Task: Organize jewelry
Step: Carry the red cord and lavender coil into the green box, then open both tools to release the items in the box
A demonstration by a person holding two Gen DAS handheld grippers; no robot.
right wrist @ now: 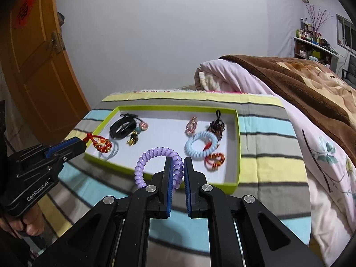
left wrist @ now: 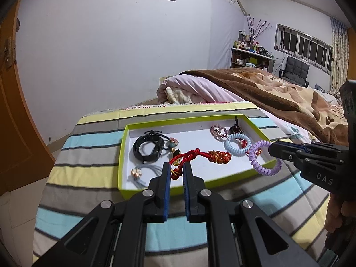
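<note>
**Both grippers pinch ornaments above the green tray**

Nearest, the left gripper [left wrist: 176, 166] is clamped tight on a red knotted cord charm with gold beads [left wrist: 200, 155], which hangs over the tray's near edge. The right gripper [right wrist: 178, 162] is likewise closed on a purple spiral plastic hair tie [right wrist: 155, 153]. Beyond them, the shallow lime-green cardboard tray [right wrist: 238, 133] sits on a striped cloth [right wrist: 267, 142], holding a black wristband [left wrist: 148, 148] and a pale blue spiral hair tie [right wrist: 200, 143].
</note>
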